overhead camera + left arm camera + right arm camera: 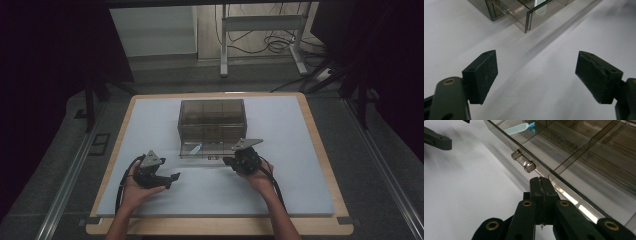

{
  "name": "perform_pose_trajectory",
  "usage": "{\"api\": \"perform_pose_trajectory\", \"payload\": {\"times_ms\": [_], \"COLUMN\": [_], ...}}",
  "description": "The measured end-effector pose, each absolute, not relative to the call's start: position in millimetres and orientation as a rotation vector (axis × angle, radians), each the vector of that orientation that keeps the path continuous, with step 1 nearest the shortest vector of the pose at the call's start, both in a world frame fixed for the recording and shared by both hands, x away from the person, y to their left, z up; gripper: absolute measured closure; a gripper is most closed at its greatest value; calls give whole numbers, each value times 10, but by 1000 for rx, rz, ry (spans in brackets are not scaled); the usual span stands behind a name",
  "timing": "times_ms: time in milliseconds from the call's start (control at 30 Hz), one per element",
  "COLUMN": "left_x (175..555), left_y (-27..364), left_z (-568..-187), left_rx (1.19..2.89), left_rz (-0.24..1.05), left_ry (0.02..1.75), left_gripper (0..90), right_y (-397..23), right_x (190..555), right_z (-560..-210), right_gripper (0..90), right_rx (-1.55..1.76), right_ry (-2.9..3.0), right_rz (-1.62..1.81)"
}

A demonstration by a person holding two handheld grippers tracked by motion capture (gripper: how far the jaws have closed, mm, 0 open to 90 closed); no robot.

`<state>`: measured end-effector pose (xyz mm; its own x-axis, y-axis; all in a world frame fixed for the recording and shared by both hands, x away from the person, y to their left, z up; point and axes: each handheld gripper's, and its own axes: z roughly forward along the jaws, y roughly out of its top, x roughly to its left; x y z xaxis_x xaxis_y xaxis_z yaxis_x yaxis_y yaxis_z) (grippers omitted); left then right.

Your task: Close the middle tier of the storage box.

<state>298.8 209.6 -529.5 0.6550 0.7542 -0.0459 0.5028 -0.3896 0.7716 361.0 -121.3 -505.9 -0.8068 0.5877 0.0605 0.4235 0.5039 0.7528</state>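
A smoky clear drawer box (212, 117) stands mid-mat, with its bottom drawer (205, 150) pulled out toward me. In that drawer lies a small clear tube with a blue cap (195, 148) (520, 128) (541, 8). My right gripper (227, 161) (541, 180) is shut with nothing between its pads. Its tips sit right at the drawer's front panel, just beside the clear bar handle (523, 161); whether they touch it I cannot tell. My left gripper (171, 181) (536, 75) stands open over bare mat, left of the drawer and apart from it.
The white mat (280, 185) covers a wooden table (220, 227). The drawer's inside is split by dividers (584, 147). The left gripper's arm (436, 140) shows at the far left of the right gripper view. A desk frame and cables (265, 45) stand beyond the table.
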Motion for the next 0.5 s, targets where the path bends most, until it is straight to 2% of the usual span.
{"api": "perform_pose_trajectory", "payload": {"times_ms": [500], "left_x": [2985], "left_y": [2103], "left_z": [-5293], "left_rx": [2049], "left_rz": [388], "left_ry": [984], "left_gripper": [191], "right_y": [-1120], "right_x": [3647], "right_z": [-5066], "right_gripper": [882], "right_rx": [852], "right_ry": [2551], "right_rz": [1179]}}
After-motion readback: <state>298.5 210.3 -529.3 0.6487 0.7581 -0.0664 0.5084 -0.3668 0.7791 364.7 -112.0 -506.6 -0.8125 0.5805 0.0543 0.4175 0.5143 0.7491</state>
